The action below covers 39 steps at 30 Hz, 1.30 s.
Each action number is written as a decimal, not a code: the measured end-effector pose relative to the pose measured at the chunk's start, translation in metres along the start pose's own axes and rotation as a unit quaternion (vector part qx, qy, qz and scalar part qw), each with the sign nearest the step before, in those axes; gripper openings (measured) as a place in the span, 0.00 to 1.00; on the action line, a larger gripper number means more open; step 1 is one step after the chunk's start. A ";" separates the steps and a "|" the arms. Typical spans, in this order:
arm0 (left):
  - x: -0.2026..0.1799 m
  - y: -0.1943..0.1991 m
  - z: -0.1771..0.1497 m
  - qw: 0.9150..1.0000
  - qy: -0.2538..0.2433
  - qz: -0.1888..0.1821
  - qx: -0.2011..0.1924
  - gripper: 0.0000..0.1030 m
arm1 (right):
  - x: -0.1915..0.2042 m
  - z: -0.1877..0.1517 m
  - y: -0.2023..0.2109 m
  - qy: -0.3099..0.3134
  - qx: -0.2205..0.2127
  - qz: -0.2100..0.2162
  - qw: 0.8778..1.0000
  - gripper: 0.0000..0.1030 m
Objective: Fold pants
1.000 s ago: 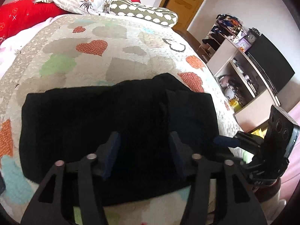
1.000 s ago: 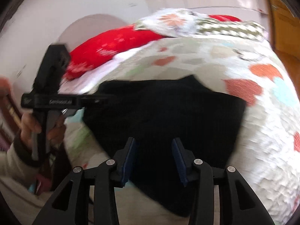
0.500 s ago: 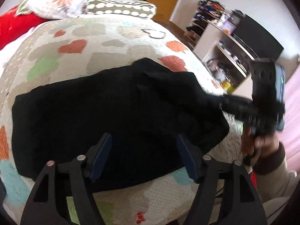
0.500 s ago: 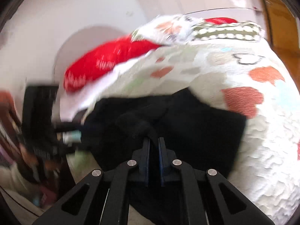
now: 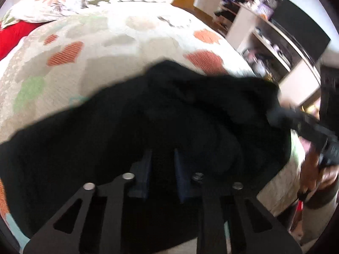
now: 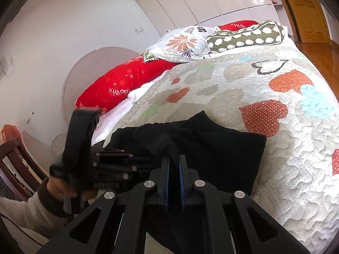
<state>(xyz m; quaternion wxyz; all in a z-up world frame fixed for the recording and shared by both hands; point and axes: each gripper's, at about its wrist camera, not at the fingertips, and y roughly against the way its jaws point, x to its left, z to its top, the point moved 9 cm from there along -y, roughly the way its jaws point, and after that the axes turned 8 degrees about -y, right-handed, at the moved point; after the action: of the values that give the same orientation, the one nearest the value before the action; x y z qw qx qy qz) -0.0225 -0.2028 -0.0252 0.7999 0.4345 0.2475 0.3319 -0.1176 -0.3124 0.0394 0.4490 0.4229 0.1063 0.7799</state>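
Black pants lie partly folded on the heart-patterned quilt, near the bed's near edge; they also show in the right wrist view. My left gripper has its fingers close together with black cloth between them at the near edge. My right gripper is shut on a raised fold of the pants and lifts it. In the left wrist view the right gripper pinches the pants' right end. In the right wrist view the left gripper sits at the pants' left edge.
The quilt covers the bed. A red pillow, a floral pillow and a spotted green pillow lie at the head. Shelves and a dark screen stand right of the bed. A wooden chair stands at left.
My right gripper closed on the pants and lifted the cloth. My left gripper's fingers narrowed from wide open onto the near edge. The pants' right end rose and bunched.
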 end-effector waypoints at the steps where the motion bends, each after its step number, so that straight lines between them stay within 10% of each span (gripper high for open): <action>1: 0.010 0.004 0.003 1.000 0.010 0.018 -0.008 0.07 | -0.001 0.000 0.001 -0.001 0.000 0.002 1.000 0.06; 10: 0.031 0.023 -0.027 0.999 0.042 0.029 -0.014 0.10 | 0.036 -0.030 -0.015 0.046 0.054 0.043 0.997 0.06; 14: 0.030 0.031 -0.033 0.997 0.068 0.020 -0.027 0.39 | 0.035 -0.061 -0.048 0.064 0.108 0.017 0.992 0.07; 19: 0.025 0.048 -0.030 0.995 0.082 0.013 -0.046 0.48 | 0.033 -0.069 -0.046 0.061 0.135 0.016 0.989 0.26; 22: 0.008 0.056 -0.019 0.995 0.076 -0.001 -0.066 0.59 | 0.029 -0.046 -0.025 0.045 0.095 0.014 0.994 0.39; 27: -0.013 0.036 -0.006 0.995 0.071 0.003 -0.065 0.62 | -0.007 -0.012 -0.017 0.023 0.034 -0.075 0.996 0.35; 33: -0.015 -0.008 -0.012 0.997 0.068 0.036 -0.031 0.62 | -0.050 -0.012 -0.049 0.027 0.047 -0.153 0.987 0.19; 39: -0.016 -0.007 -0.014 0.996 0.069 0.037 -0.038 0.62 | -0.044 -0.013 -0.034 0.023 0.049 -0.142 0.988 0.25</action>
<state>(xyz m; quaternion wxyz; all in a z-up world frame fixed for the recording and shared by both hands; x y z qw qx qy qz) -0.0405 -0.2099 -0.0362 0.7837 0.3890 0.2733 0.3997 -0.0961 -0.3249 -0.0118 0.5314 0.4072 0.2133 0.7116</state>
